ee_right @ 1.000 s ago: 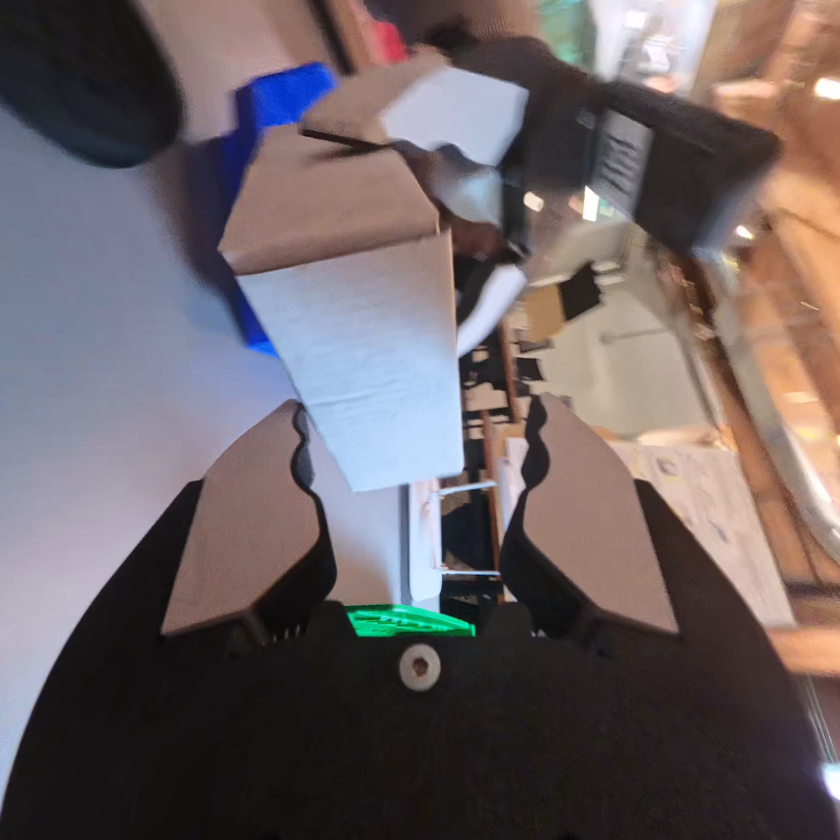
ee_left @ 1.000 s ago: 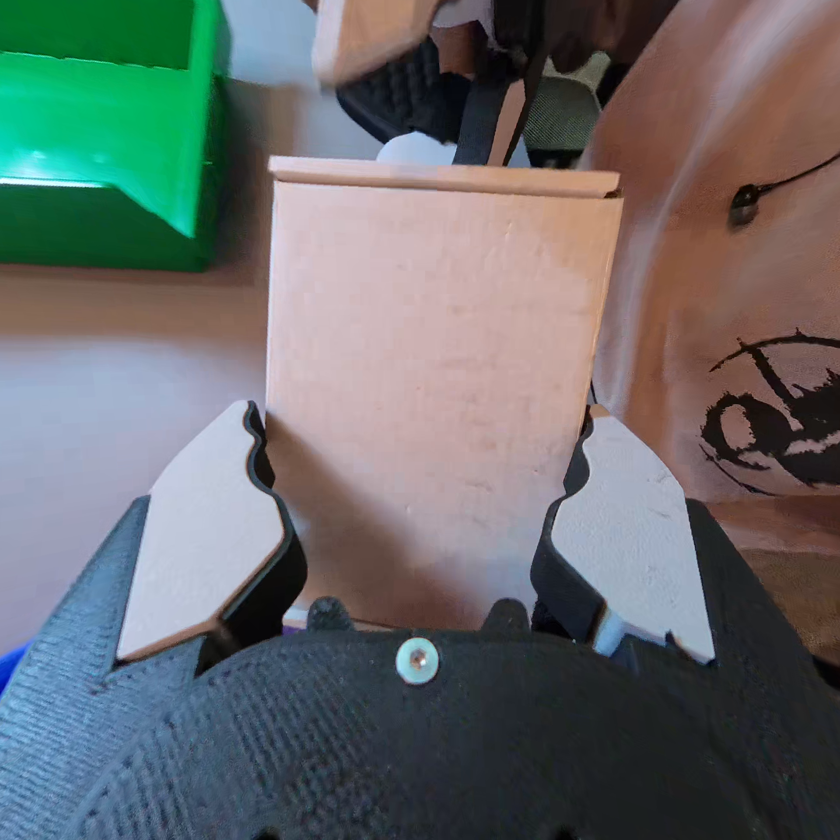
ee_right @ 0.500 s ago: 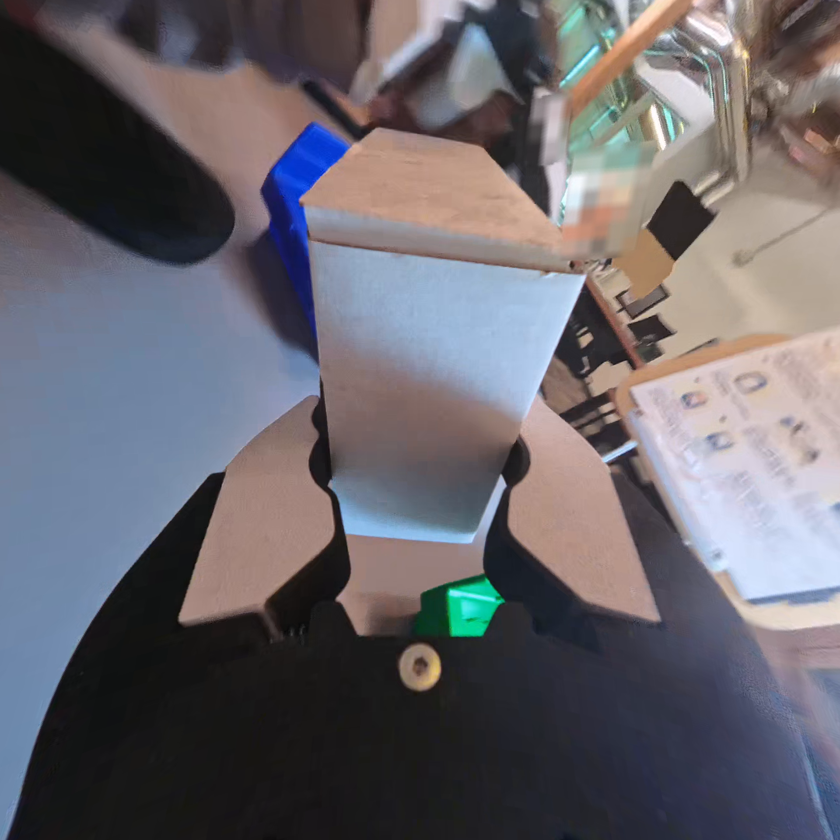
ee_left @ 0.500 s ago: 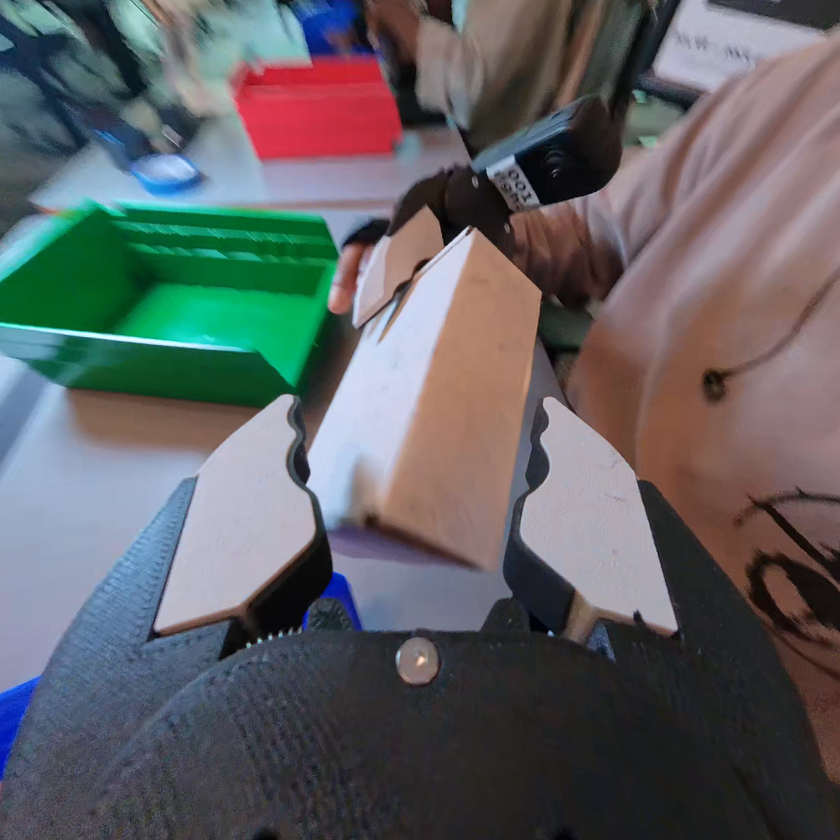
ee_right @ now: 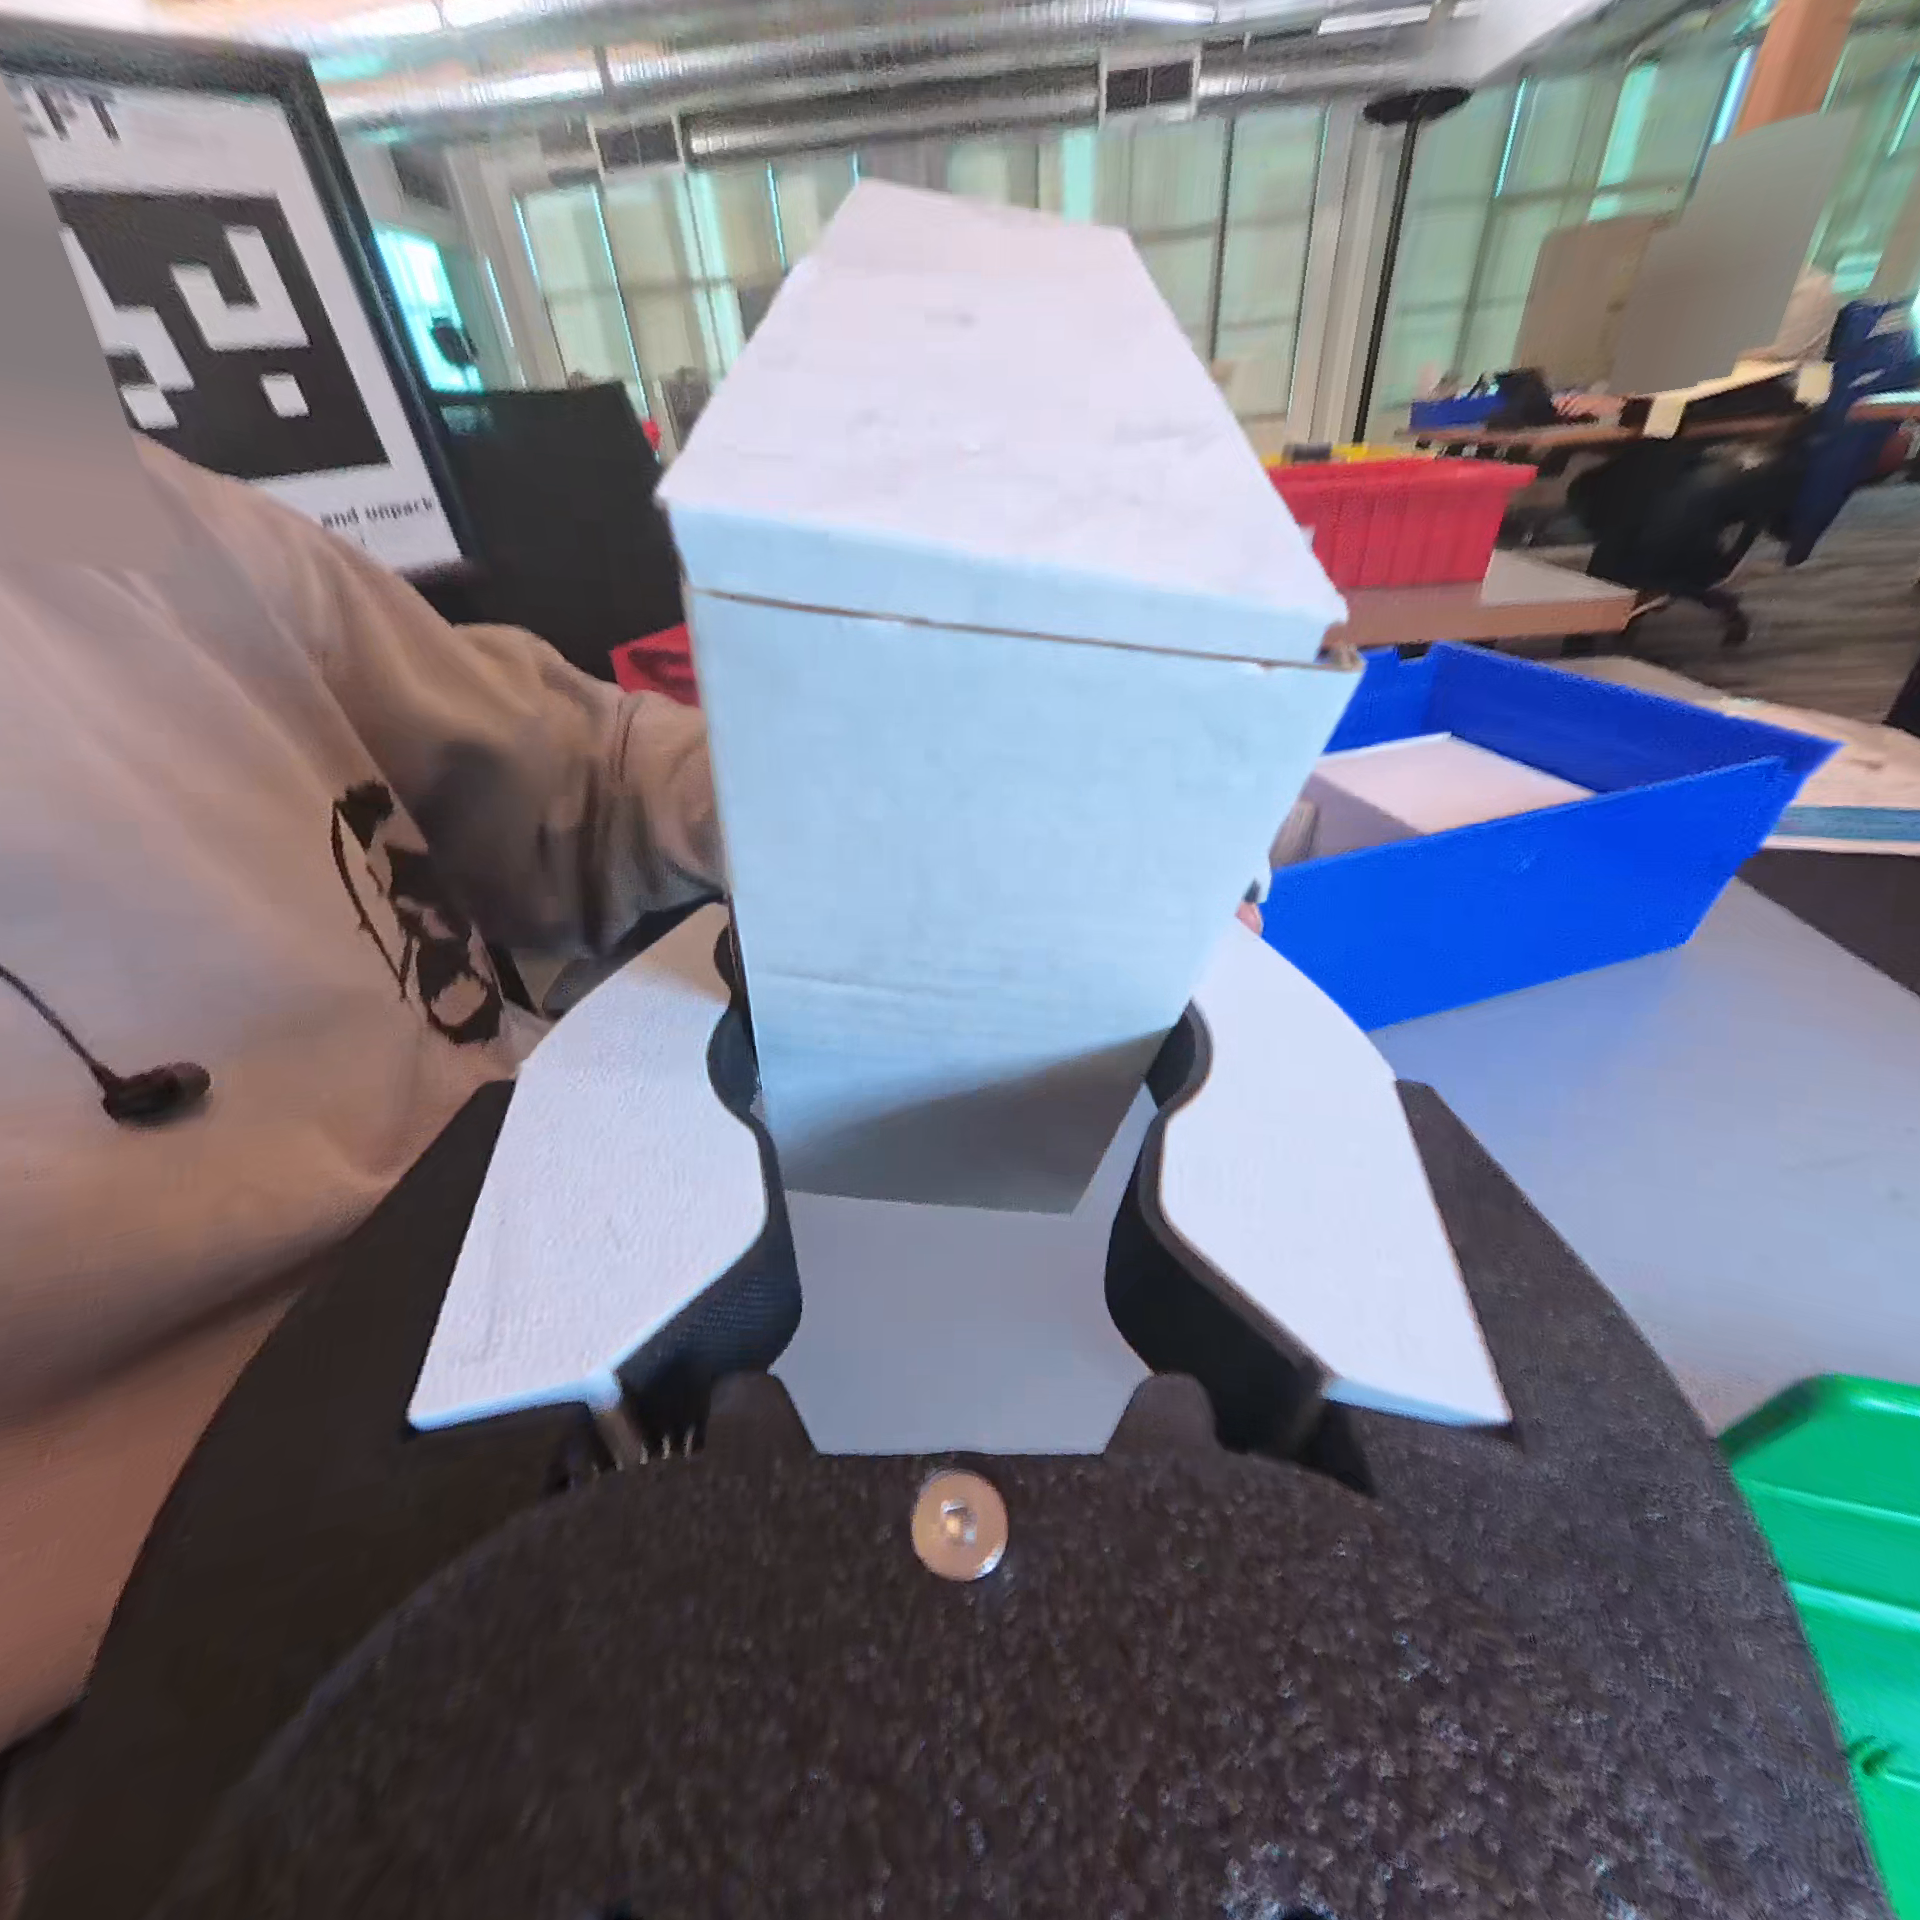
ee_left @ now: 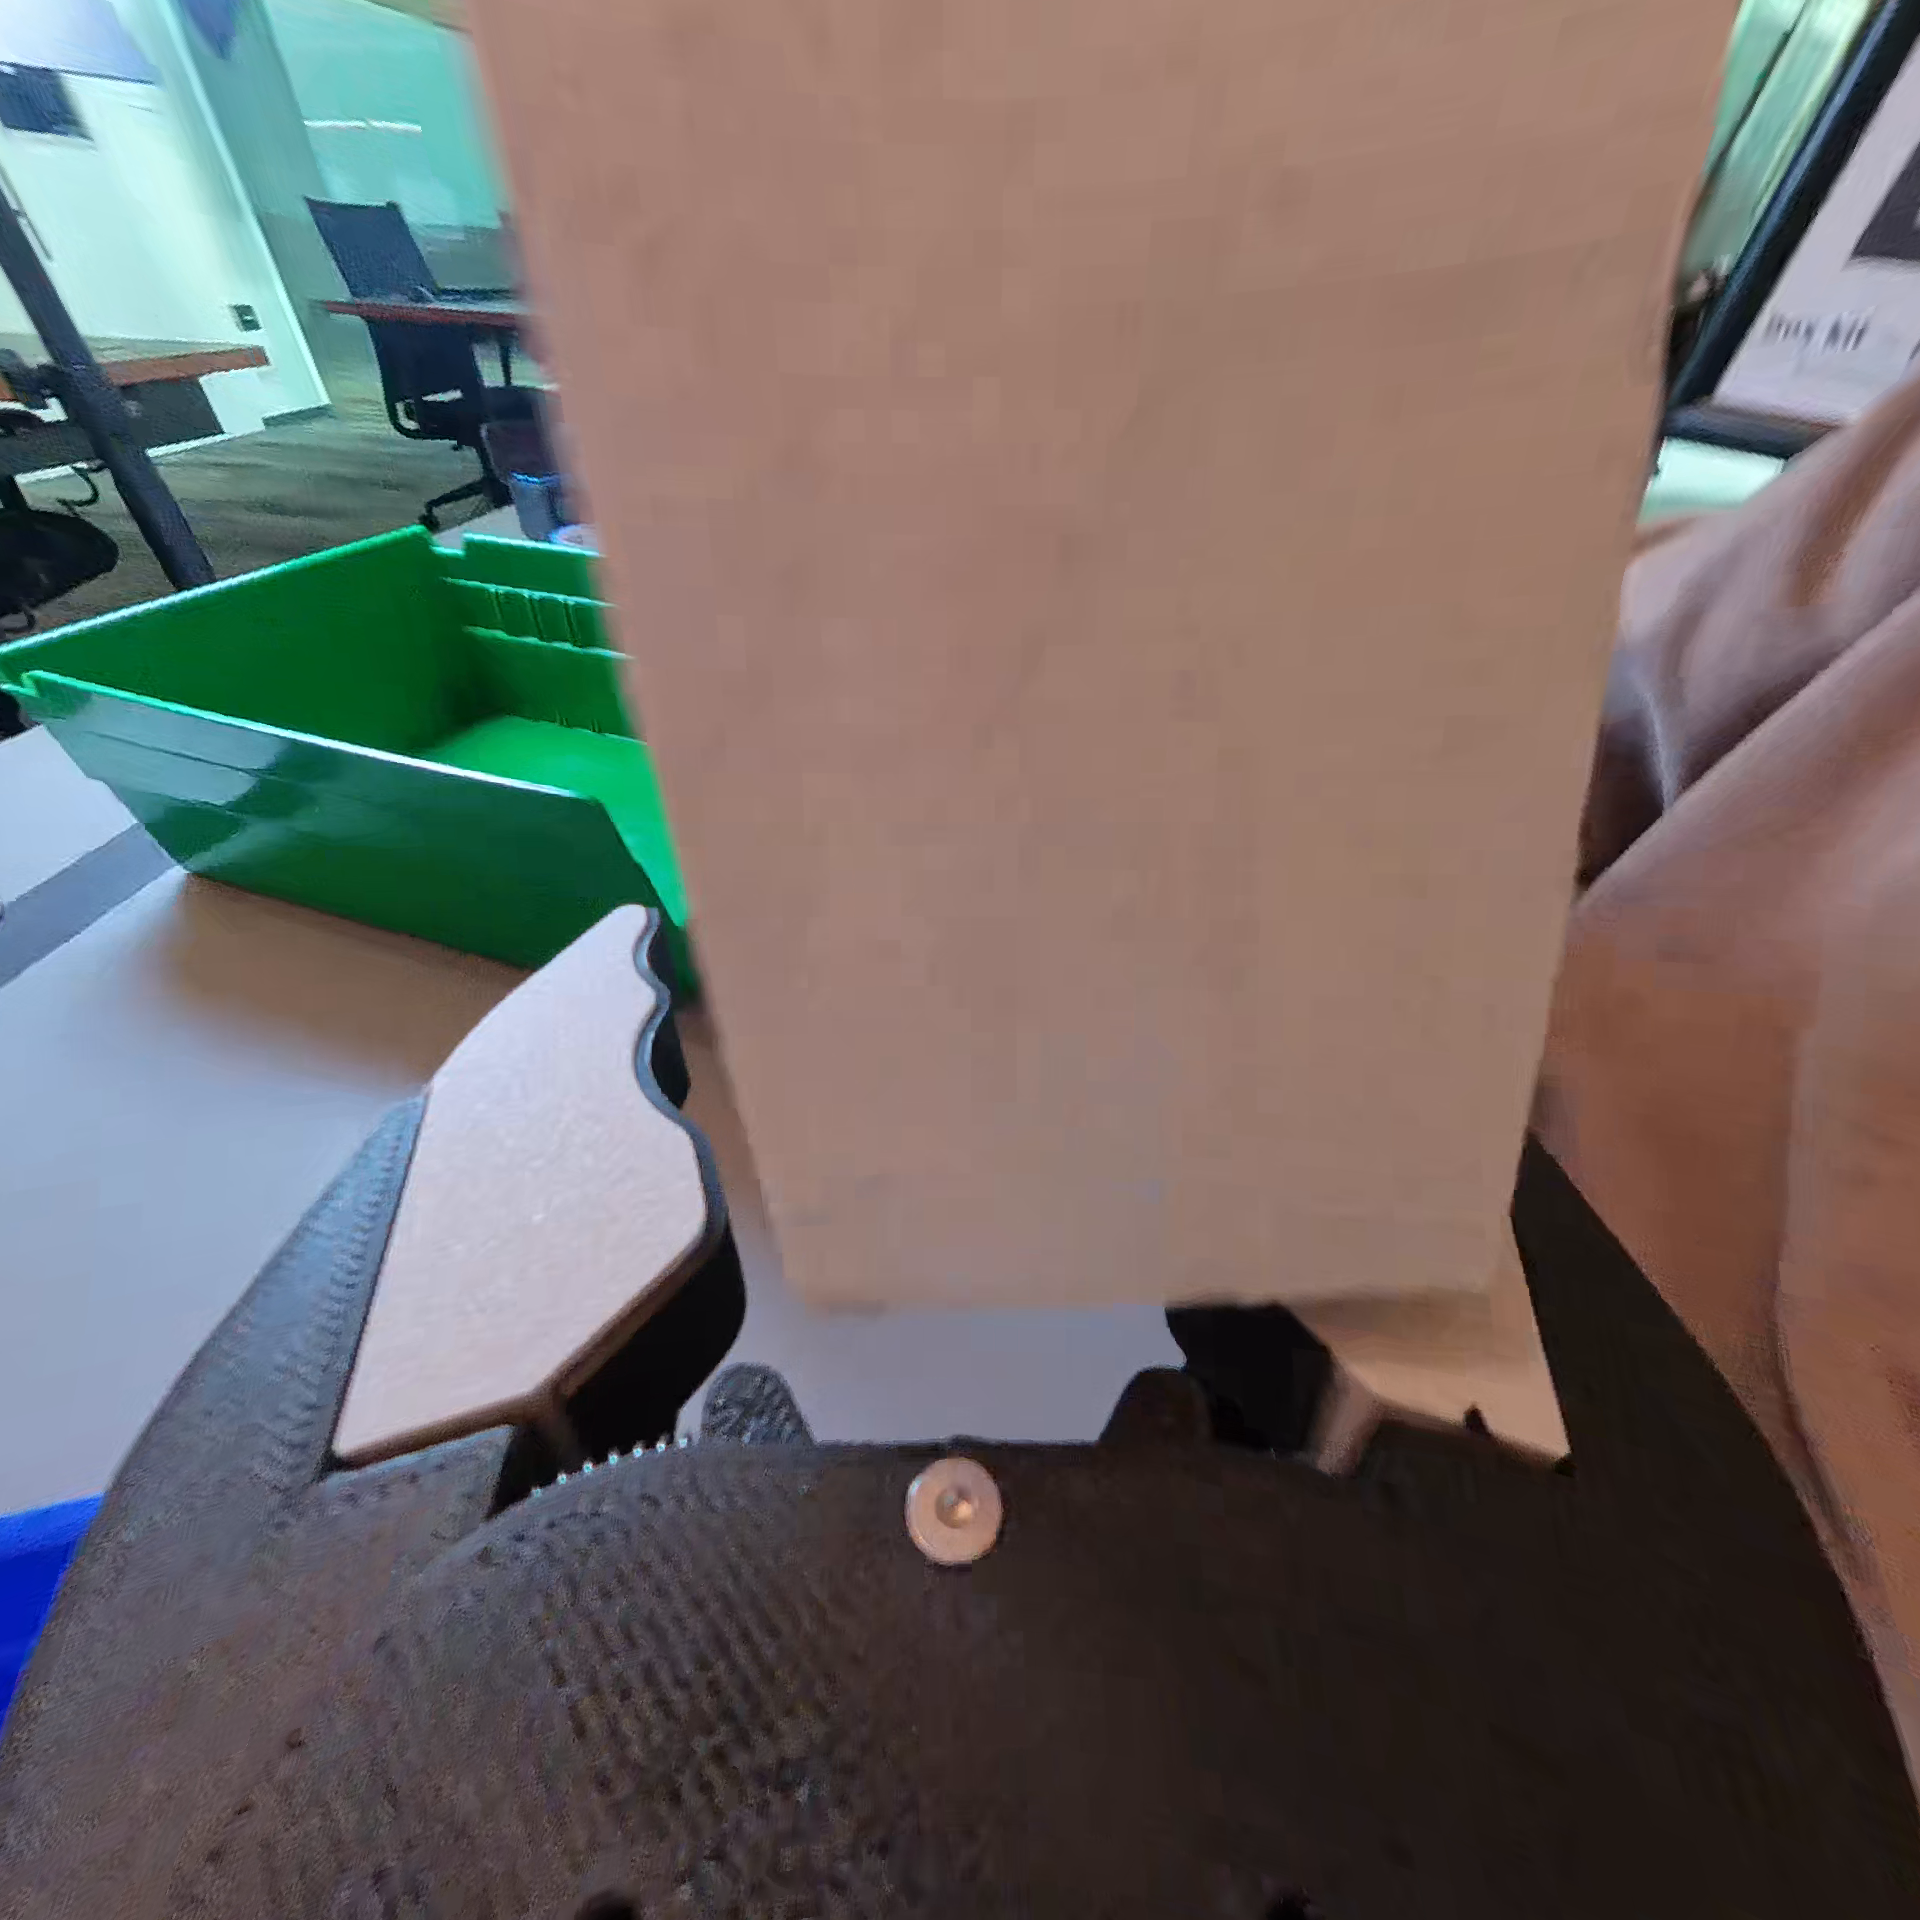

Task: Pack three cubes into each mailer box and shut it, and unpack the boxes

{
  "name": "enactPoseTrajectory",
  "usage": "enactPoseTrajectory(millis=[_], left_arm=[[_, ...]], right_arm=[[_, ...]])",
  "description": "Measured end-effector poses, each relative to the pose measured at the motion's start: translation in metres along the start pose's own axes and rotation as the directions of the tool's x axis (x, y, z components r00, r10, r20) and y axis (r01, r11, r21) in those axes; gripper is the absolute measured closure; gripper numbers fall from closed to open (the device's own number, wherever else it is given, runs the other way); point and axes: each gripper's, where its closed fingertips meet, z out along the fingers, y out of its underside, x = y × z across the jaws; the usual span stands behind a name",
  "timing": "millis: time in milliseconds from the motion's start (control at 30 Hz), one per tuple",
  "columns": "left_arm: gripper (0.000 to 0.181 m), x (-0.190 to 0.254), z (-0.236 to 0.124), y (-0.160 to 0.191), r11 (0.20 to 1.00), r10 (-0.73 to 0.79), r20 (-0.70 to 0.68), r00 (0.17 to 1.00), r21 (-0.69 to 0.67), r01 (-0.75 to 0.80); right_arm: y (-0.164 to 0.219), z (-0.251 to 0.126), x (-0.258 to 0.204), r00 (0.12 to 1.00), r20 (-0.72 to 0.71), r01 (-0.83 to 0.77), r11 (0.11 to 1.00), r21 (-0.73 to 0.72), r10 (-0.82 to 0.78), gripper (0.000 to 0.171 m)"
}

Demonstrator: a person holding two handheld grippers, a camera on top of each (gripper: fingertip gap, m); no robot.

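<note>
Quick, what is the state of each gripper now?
Left gripper: open; mailer box lies between its fingers.
Right gripper: shut on the mailer box.

Mounted on each tool, looking forward along the fingers, very close. Shared across both views: closed pale cardboard mailer box (ee_left: 1122, 665) (ee_right: 997, 790), green plastic bin (ee_left: 343, 769) (ee_right: 1849, 1538), grey surface (ee_left: 156, 1132) (ee_right: 1621, 1132).

Mailer box (ee_right: 987, 790) between right claw (ee_right: 961, 1049) fingers, bin (ee_right: 1538, 831) behind right
</note>
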Motion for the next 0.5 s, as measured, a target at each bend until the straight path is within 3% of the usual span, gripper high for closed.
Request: enactPoseTrajectory(millis=[67,133,333,433,500], left_arm=[[0.077,0.006,-0.002,0.008,0.999,0.041,-0.013,0.999,-0.017,-0.042],[0.075,0.01,-0.011,0.009,1.0,-0.009,-0.054,0.998,0.008,0.009],[0.083,-0.012,-0.034,-0.009,0.987,-0.073,0.028,0.997,0.143,0.068],[0.087,-0.02,-0.026,0.003,0.997,-0.027,0.122,0.992,0.071,0.018],[0.099,-0.023,-0.027,0.004,0.997,0.009,0.151,0.988,0.071,-0.02]], right_arm=[[0.007,0.001,0.0,1.0,-0.007,0.019,0.999,-0.046,-0.019,0.097],[0.007,-0.003,0.005,1.0,-0.021,0.01,0.999,-0.04,-0.011,0.097],[0.029,-0.01,0.025,0.996,-0.089,0.0,0.992,-0.127,-0.011,0.097],[0.033,-0.004,0.021,0.998,-0.069,-0.012,0.992,-0.123,0.004,0.097],[0.036,-0.006,0.02,0.998,-0.062,-0.008,0.99,-0.142,-0.001,0.097]])
